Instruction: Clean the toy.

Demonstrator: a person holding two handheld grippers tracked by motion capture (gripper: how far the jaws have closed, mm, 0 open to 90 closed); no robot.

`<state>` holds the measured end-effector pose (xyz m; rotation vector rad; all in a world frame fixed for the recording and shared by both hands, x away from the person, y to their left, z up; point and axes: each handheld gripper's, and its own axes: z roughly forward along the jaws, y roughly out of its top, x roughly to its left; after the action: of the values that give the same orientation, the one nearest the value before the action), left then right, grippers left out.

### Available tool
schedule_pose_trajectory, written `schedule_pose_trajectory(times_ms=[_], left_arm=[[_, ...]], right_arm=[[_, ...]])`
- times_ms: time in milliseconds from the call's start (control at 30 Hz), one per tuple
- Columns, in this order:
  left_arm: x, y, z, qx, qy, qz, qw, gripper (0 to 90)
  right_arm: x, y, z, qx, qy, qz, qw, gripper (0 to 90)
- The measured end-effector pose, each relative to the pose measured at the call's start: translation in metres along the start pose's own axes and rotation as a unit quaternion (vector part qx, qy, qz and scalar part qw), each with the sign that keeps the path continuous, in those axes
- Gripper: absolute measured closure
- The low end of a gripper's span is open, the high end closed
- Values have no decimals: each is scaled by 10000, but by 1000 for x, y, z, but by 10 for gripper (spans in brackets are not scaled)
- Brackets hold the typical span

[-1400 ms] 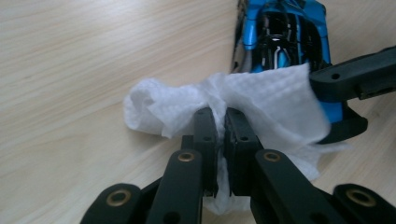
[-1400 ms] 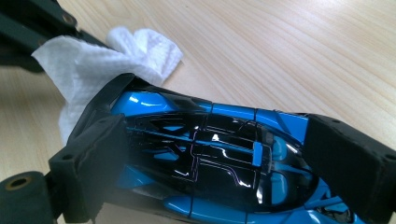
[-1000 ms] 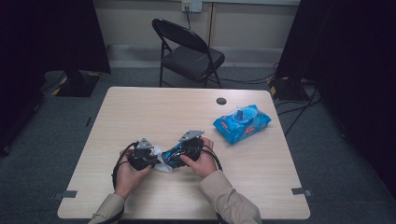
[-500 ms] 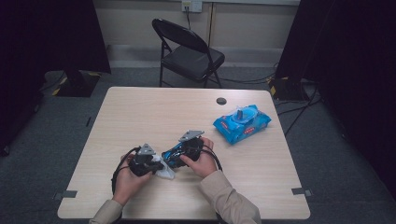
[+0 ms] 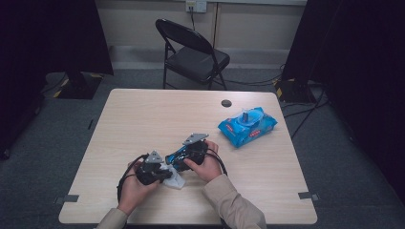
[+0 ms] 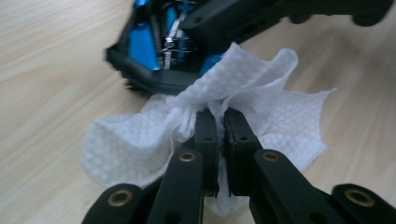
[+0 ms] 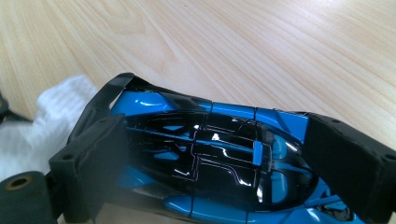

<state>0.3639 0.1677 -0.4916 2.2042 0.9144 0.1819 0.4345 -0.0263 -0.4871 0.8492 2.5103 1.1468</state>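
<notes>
1. We hold the blue toy car (image 7: 210,158) clamped in our right claw (image 5: 184,157), low over the desk (image 5: 143,119) near its front edge.
2. Our left claw (image 6: 219,126) is pinched together on a white wet wipe (image 6: 140,140), pressed against the car's end.
3. Wiping looks underway; we judge most of the body is left to clean.
4. The wipe pack (image 5: 247,126) lies open near the far right corner.
</notes>
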Motion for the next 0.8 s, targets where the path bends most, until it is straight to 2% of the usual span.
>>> schedule_pose_trajectory(times_ms=[100,467,533,700,800], left_arm=[[-3,1,1,21,14,48,10000,854],[-10,3,6,-36,-163,60,9998,855],[-12,2,6,-71,-252,37,9996,855],[-21,4,5,-53,-463,176,9988,855],[-24,5,2,-42,-556,191,9983,854]], right_arm=[[0,0,0,-5,-8,2,10000,70],[0,-1,0,-25,-6,-5,10000,70],[0,-1,0,-41,-6,-3,10000,70],[0,-2,0,-67,-10,-1,10000,70],[0,-2,0,-69,-12,7,10000,70]])
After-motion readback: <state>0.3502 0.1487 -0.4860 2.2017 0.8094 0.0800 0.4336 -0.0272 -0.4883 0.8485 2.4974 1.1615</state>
